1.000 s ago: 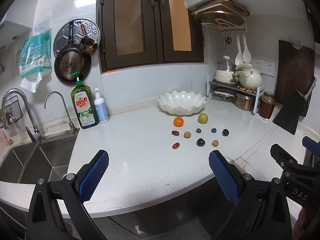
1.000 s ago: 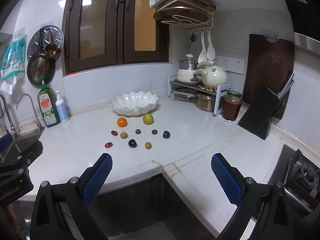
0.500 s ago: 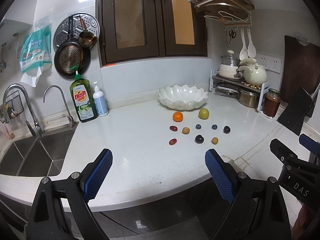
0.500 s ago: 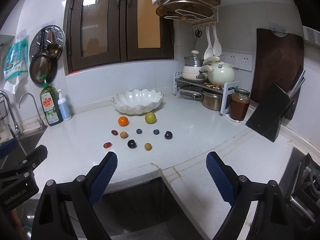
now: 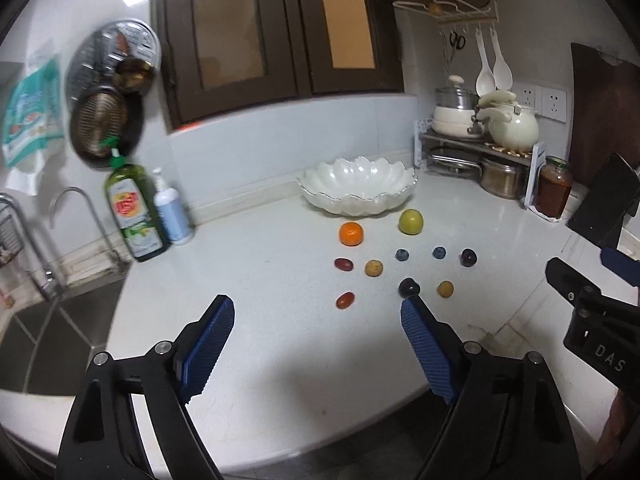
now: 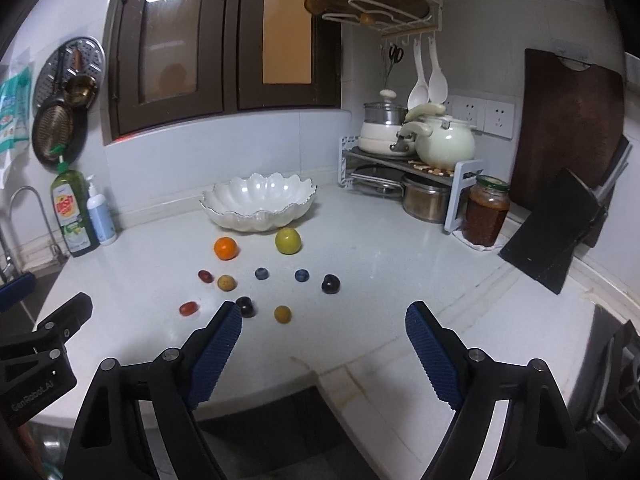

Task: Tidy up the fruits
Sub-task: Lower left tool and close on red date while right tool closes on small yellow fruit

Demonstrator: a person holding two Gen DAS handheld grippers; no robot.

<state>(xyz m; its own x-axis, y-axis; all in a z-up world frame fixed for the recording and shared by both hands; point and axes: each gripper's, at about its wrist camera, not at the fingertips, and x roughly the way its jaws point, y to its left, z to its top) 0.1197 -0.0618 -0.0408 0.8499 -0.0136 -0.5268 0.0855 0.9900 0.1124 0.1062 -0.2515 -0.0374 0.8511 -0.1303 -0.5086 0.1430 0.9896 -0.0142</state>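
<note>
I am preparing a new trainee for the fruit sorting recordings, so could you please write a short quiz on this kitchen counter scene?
1. True or false: the white scalloped bowl already holds fruit.
2. How many blueberries lie on the counter?
3. Which fruit sits nearest the bowl on the side of the jar: A the orange, B the green fruit, C a red cherry tomato?

Key
1. False: its inside shows empty, and all the fruit lies on the counter in front of it.
2. Two.
3. B.

Both the left gripper and the right gripper are closing, with nothing between the jaws.
</note>
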